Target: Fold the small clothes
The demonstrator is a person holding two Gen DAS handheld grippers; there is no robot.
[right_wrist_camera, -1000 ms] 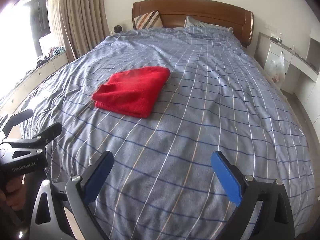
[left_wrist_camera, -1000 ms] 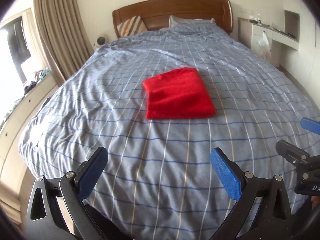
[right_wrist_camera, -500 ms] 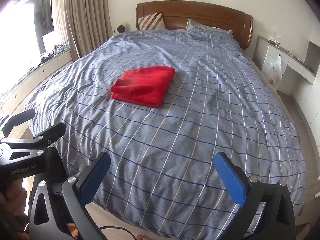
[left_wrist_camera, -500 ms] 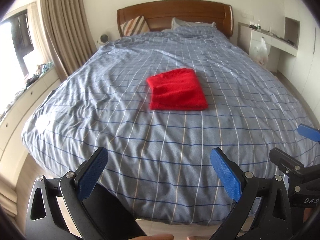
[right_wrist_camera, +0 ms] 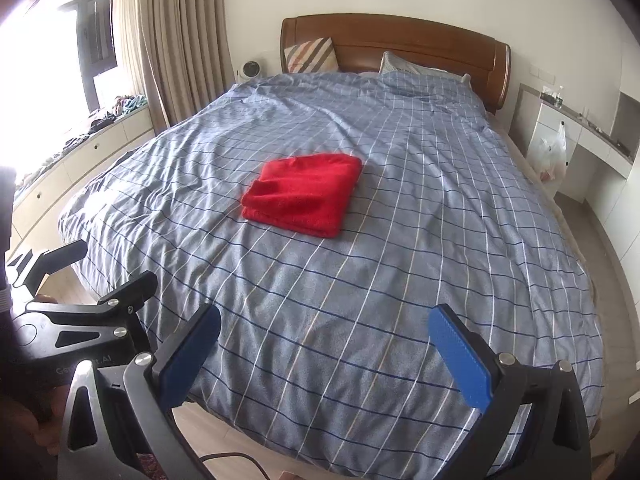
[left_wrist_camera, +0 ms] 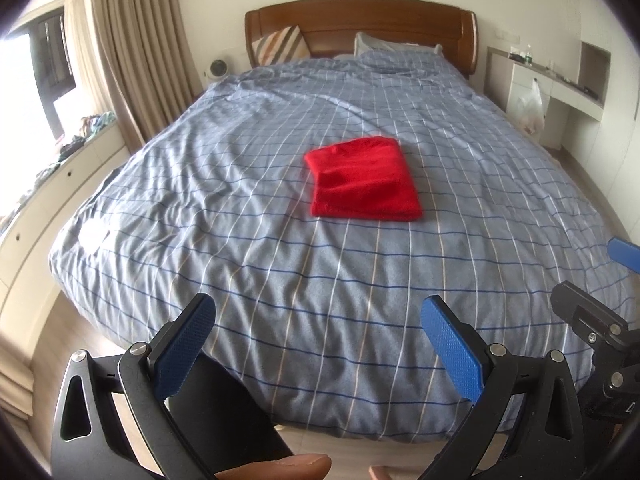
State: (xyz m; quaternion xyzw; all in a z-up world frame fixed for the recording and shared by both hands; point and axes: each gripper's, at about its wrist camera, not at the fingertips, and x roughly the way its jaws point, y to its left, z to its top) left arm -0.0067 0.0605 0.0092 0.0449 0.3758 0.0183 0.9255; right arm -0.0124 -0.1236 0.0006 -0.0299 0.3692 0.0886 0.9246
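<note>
Jaws of both grippers released, past bed (left_wrist_camera: 280, 320) foot edge, folded red cloth (left_wrist_camera: 364, 180) mid-bed

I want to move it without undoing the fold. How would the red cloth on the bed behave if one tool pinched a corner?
The red cloth looks soft, so it would likely droop and unfold. Its stacked layers lie loose and could slide apart.

Checked blue bed (left_wrist_camera: 320, 272), wooden headboard (left_wrist_camera: 360, 20), beige curtains (left_wrist_camera: 140, 40)
</note>
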